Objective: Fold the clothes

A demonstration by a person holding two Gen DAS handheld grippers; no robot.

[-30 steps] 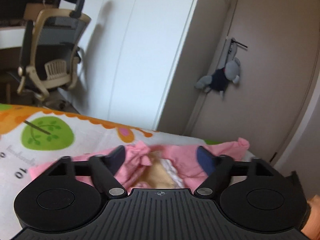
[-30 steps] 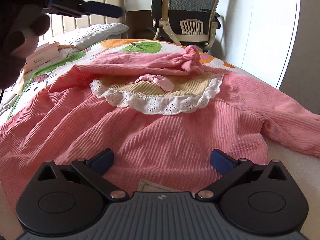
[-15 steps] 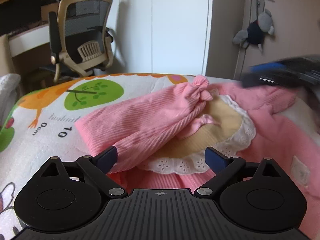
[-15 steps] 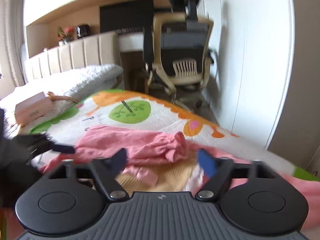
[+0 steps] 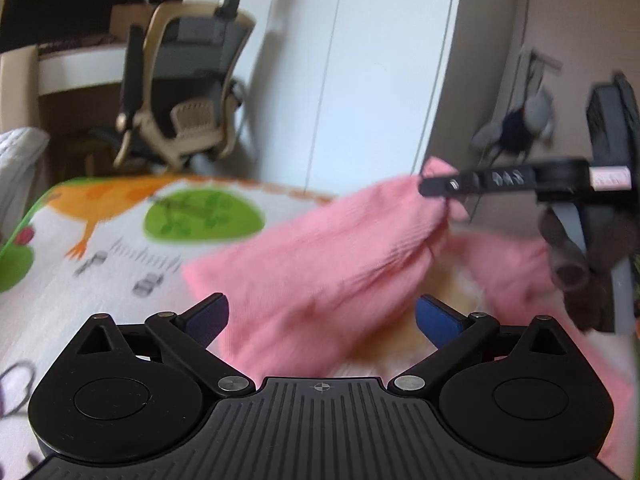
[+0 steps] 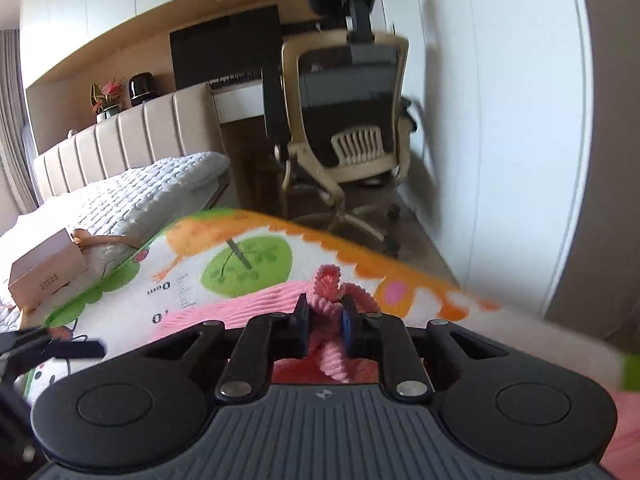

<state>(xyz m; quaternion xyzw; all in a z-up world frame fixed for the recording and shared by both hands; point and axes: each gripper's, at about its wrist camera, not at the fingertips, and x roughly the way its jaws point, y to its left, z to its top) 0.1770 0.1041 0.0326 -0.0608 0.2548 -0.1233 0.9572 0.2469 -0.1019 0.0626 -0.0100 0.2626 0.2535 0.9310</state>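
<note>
Our right gripper (image 6: 324, 322) is clamped on the cuff of the pink sweater sleeve (image 6: 326, 286), ribbed fabric bunched between its blue pads (image 6: 349, 326). From the left wrist view, that sleeve (image 5: 320, 264) hangs lifted off the printed bed mat (image 5: 120, 240), with the rest of the sweater (image 5: 516, 264) lying on the mat beneath. Our left gripper (image 5: 320, 316) has its jaws spread wide, gripping nothing, just beside the sleeve. Office chair (image 6: 348, 120) behind the bed. Left view is motion-blurred.
</note>
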